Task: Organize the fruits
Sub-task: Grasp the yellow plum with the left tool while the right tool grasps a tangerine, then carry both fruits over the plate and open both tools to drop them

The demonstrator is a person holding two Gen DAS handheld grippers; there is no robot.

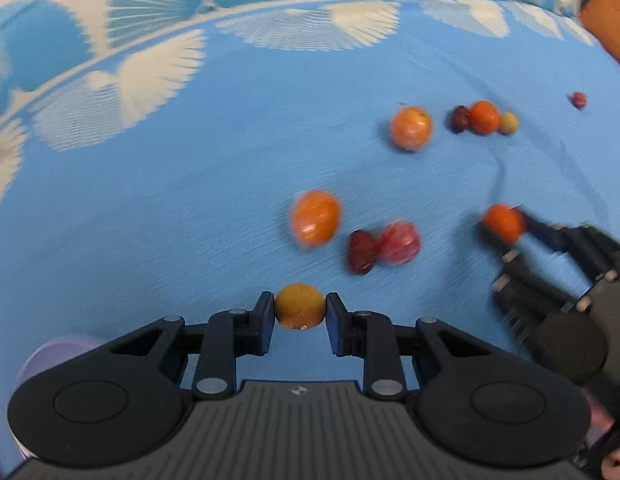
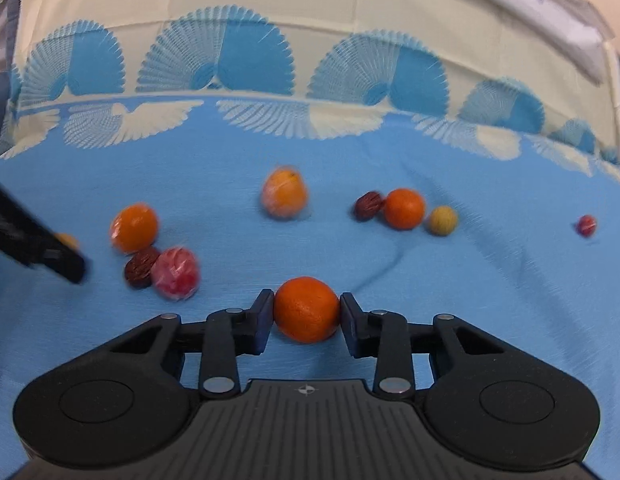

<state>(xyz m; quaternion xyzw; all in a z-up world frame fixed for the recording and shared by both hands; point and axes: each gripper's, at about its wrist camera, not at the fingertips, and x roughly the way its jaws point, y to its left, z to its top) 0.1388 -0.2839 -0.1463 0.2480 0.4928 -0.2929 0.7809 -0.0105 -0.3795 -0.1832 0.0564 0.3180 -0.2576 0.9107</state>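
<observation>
My left gripper (image 1: 300, 309) is shut on a small yellow-brown round fruit (image 1: 300, 305), low over the blue cloth (image 1: 190, 200). My right gripper (image 2: 306, 312) is shut on an orange (image 2: 306, 307), its pads pressing both sides. In the left wrist view that same orange (image 1: 504, 222) shows at the right, blurred, between the right gripper's fingers. In the right wrist view the left gripper's finger (image 2: 50, 258) enters from the left edge, with the yellow fruit (image 2: 68, 240) half hidden behind it.
Loose fruit lies on the cloth: a wrapped orange (image 1: 316, 218), a dark date (image 1: 362, 252) touching a pink-red wrapped fruit (image 1: 400, 242), and farther off a peach-coloured fruit (image 1: 411, 127), a date, orange and yellow fruit cluster (image 1: 485, 117), and a small red fruit (image 1: 579, 100). A lavender object (image 1: 54, 356) sits at lower left.
</observation>
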